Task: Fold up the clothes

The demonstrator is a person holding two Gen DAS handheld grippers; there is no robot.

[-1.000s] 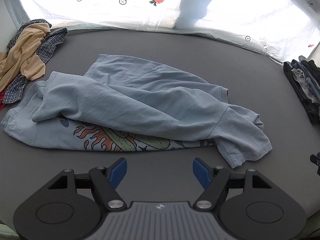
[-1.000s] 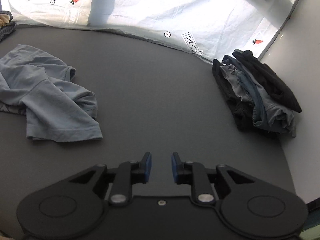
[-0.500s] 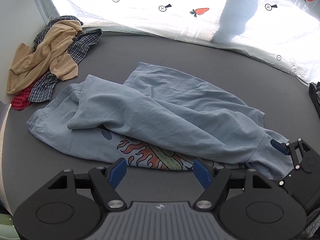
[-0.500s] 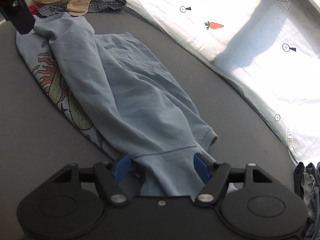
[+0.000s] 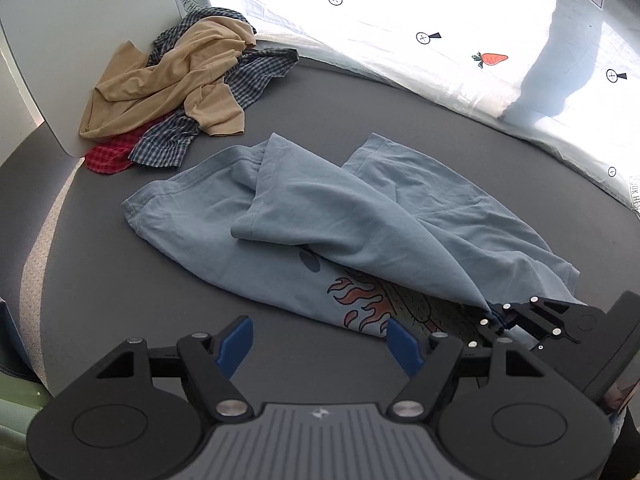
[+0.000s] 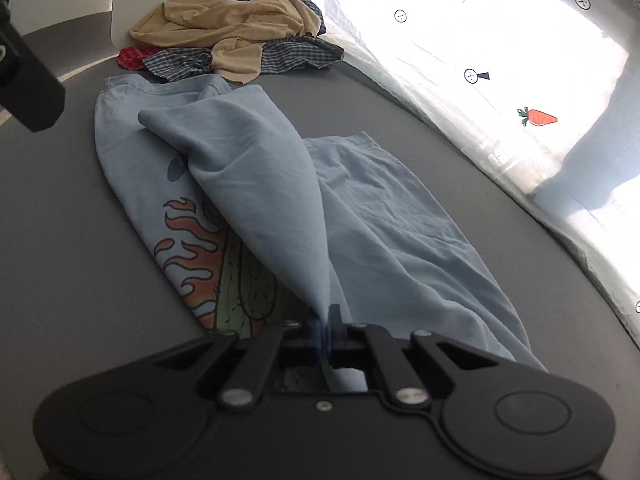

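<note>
Right wrist view, right gripper (image 6: 325,330) pinching shirt (image 6: 256,184) fabric, flame print half buried under folds, left gripper (image 5: 320,340) gaping, empty.

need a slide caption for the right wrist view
Right hand-held gripper pinches a fold of the light blue t-shirt on the grey table.

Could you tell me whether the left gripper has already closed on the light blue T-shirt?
No, the left gripper has its jaws apart over the grey surface, short of the light blue T-shirt.
</note>
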